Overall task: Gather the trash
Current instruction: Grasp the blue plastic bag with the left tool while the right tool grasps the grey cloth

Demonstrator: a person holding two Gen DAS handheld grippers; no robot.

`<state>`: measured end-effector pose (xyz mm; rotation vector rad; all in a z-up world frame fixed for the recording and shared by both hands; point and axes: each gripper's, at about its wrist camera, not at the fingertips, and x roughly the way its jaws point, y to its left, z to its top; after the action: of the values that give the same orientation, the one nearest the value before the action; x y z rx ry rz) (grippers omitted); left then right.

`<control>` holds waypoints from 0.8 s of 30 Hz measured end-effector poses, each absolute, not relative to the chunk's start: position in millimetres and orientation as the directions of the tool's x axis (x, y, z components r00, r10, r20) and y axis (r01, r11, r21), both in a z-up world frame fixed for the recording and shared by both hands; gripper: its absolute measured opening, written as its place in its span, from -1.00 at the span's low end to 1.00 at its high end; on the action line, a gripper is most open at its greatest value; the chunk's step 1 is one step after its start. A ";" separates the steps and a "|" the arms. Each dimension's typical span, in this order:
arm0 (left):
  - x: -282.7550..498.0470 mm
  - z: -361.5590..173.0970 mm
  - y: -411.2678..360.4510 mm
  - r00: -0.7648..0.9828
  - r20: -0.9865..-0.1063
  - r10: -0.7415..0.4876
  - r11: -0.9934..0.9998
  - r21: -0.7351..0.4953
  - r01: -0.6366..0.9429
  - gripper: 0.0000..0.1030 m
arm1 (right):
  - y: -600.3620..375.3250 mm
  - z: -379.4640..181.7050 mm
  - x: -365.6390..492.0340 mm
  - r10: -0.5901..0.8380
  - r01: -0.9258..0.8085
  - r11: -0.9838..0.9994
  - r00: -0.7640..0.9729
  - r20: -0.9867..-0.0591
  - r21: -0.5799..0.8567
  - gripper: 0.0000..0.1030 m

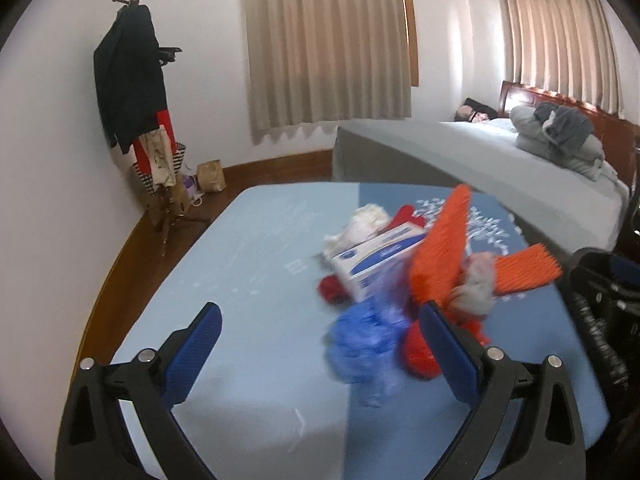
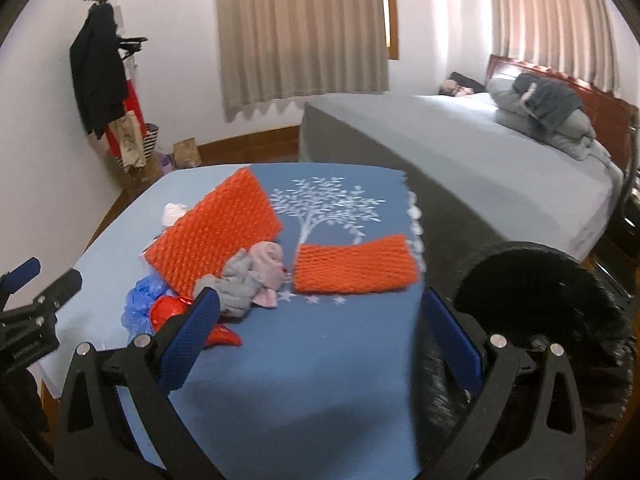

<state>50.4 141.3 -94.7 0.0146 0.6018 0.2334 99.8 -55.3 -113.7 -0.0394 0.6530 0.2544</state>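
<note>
Your left gripper [image 1: 320, 344] has its jaws spread wide, nothing between them, hovering over the light-blue half of the surface [image 1: 248, 264]. Your right gripper [image 2: 320, 334] is the same: jaws spread, empty, over the darker blue cloth with the white tree print [image 2: 328, 208]. Just off your right jaw sits a black bag [image 2: 532, 296], mouth towards you at the surface's right edge. The trash is heaped mid-surface, between the two grippers. Nearest you in the left view is a crumpled blue plastic bag [image 1: 368, 344], blurred, touching a red plastic scrap [image 1: 416, 356] beside your left gripper's right jaw. Behind those is a grey-pink wad [image 2: 252, 276], cloth or tissue, hard to tell at this blur. A large orange mesh foam sheet [image 2: 216, 236] leans tilted over the pile; a smaller orange mesh sheet [image 2: 354, 266] lies flat just right of it, apart from the heap. Further back there's a white-and-blue carton [image 1: 376, 256] and a white crumpled tissue [image 1: 366, 220] behind it. Beyond the surface: a bed with grey cover [image 2: 460, 152], bundled bedding [image 2: 544, 108] at the headboard, beige curtains [image 1: 324, 44], and a coat stand [image 1: 132, 80] in the left corner.
</note>
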 end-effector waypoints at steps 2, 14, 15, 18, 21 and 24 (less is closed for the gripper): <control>55.0 -102.1 147.4 0.792 -0.565 0.232 0.971 0.084 -0.224 0.88 | -43.5 -122.0 109.1 0.238 -0.271 0.962 0.749 -0.618 0.042 0.80; 69.7 -117.9 164.3 0.789 -0.567 0.238 0.968 0.066 -0.244 0.81 | 3.8 -151.7 134.2 0.318 -0.378 0.924 0.665 -0.676 0.062 0.55; 70.4 -118.0 164.9 0.788 -0.567 0.238 0.967 0.066 -0.244 0.81 | 6.7 -154.5 137.1 0.321 -0.382 0.922 0.655 -0.684 0.067 0.55; 73.1 -119.5 166.5 0.786 -0.571 0.236 0.968 0.065 -0.244 0.81 | 12.9 -162.5 144.2 0.331 -0.392 0.916 0.631 -0.701 0.080 0.47; 75.1 -120.4 167.9 0.786 -0.574 0.230 0.968 0.056 -0.243 0.81 | 19.0 -168.0 147.9 0.364 -0.427 0.899 0.596 -0.716 0.101 0.23; 77.2 -122.2 167.4 0.788 -0.577 0.214 0.972 0.043 -0.233 0.77 | 21.0 -170.6 148.6 0.411 -0.457 0.877 0.556 -0.722 0.148 -0.07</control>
<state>77.2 167.4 -122.2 -0.0308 0.6181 0.2410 148.6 21.0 -170.6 -0.0594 0.8365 0.5129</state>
